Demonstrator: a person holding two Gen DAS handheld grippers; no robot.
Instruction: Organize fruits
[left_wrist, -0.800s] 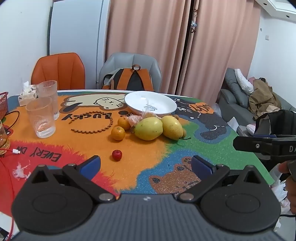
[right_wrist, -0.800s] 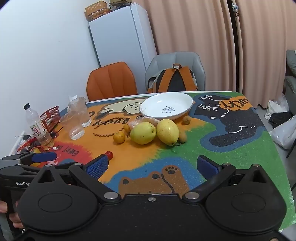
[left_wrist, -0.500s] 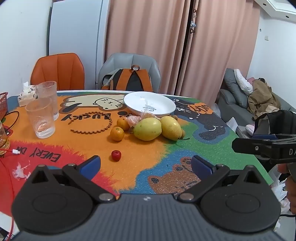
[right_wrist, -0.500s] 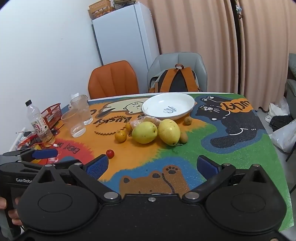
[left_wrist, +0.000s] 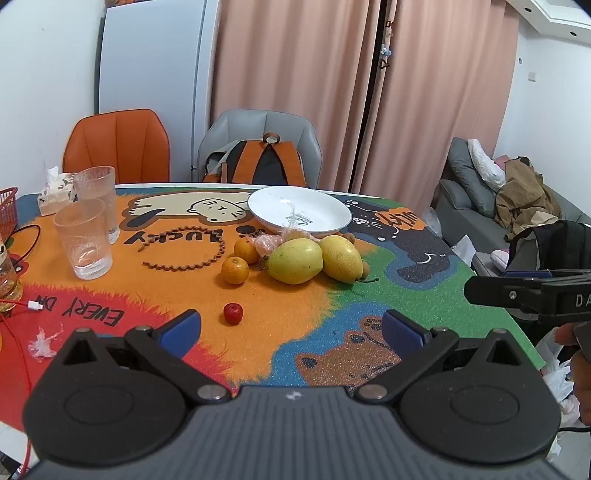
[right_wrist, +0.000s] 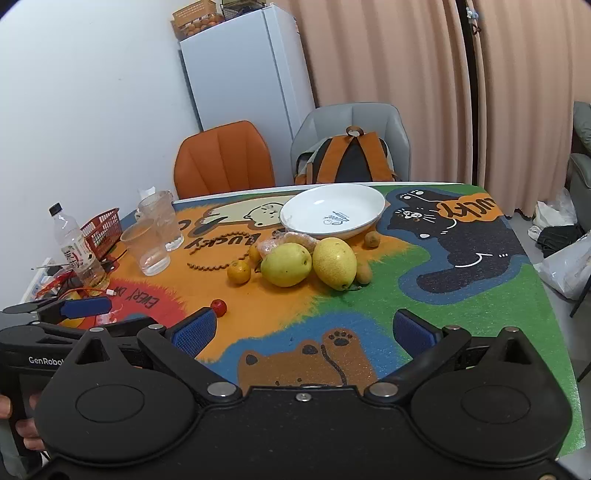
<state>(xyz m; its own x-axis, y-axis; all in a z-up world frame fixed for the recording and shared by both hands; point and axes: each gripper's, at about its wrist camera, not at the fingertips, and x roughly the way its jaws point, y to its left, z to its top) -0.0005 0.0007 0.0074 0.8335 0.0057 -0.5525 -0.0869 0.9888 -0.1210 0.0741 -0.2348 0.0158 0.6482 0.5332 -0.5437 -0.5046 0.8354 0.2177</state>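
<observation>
A white plate (left_wrist: 325, 225) (right_wrist: 369, 216) stands empty at the far middle of the table. In front of it lie two yellow-green pears (left_wrist: 294, 260) (right_wrist: 286, 264), two small oranges (left_wrist: 235, 270) (right_wrist: 238, 272), small brown fruits (right_wrist: 371, 239) and a clear bag of fruit (left_wrist: 271, 242). A small red fruit (left_wrist: 232, 313) (right_wrist: 218, 307) lies alone, nearer me. My left gripper (left_wrist: 291, 328) is open and empty, just behind the red fruit. My right gripper (right_wrist: 306, 332) is open and empty above the near table edge.
Two clear glasses (left_wrist: 84, 238) (right_wrist: 147, 245), a red basket (right_wrist: 101, 232), a water bottle (right_wrist: 74, 247) and cables stand at the left. A brown wavy ring (left_wrist: 184, 253) lies on the mat. Chairs and a backpack (left_wrist: 264, 164) stand behind the table.
Both grippers have risen and drawn back slightly, so the table looks a little farther and lower. Nothing on the table has moved.
</observation>
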